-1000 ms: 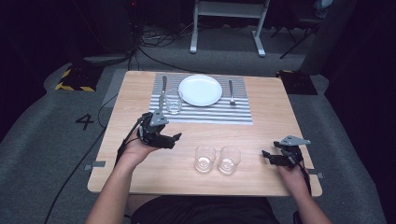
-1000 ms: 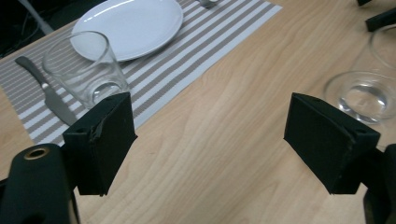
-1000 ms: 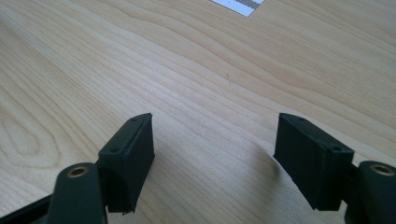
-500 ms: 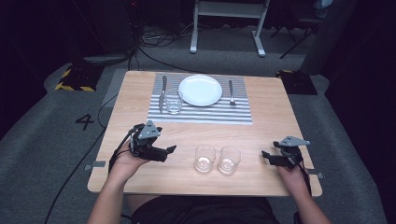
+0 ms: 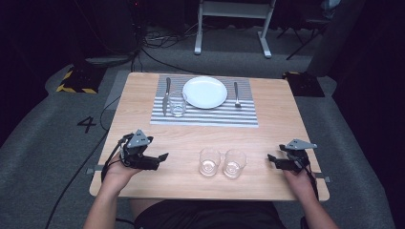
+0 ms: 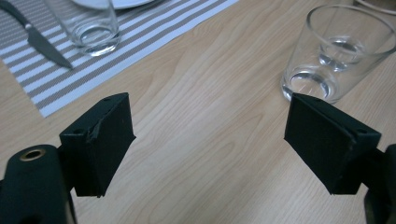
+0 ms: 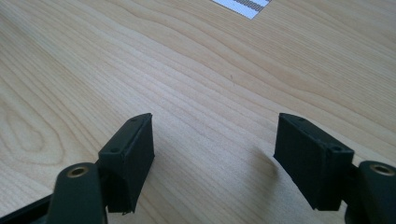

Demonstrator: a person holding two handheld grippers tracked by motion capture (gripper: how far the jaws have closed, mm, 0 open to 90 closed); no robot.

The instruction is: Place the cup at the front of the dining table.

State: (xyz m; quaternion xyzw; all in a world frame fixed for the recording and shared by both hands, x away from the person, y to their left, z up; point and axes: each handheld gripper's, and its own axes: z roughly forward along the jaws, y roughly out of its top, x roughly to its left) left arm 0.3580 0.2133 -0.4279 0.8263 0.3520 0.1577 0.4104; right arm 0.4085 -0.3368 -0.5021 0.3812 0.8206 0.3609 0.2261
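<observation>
Two empty clear glasses [image 5: 210, 161] [image 5: 234, 163] stand side by side near the table's front. A third glass [image 5: 177, 104] stands on the striped placemat [image 5: 205, 118] between a knife [image 5: 166, 93] and a white plate [image 5: 205, 92], with a fork [image 5: 236, 93] on the plate's right. My left gripper [image 5: 161, 158] lies low at the front left, pointing right toward the pair. Its jaws stand apart in the left gripper view [image 6: 210, 121], over bare wood, with the nearer glass [image 6: 343, 51] beyond the right jaw. My right gripper [image 5: 271, 160] rests at the front right, open [image 7: 215, 135] over bare wood.
The wooden table [image 5: 286, 119] ends close behind both hands. Cables trail off its left side to the grey floor. A white metal frame [image 5: 229, 19] stands beyond the far edge.
My left hand has drawn back from the placemat glass toward the front left edge and sunk lower. The right hand has kept still.
</observation>
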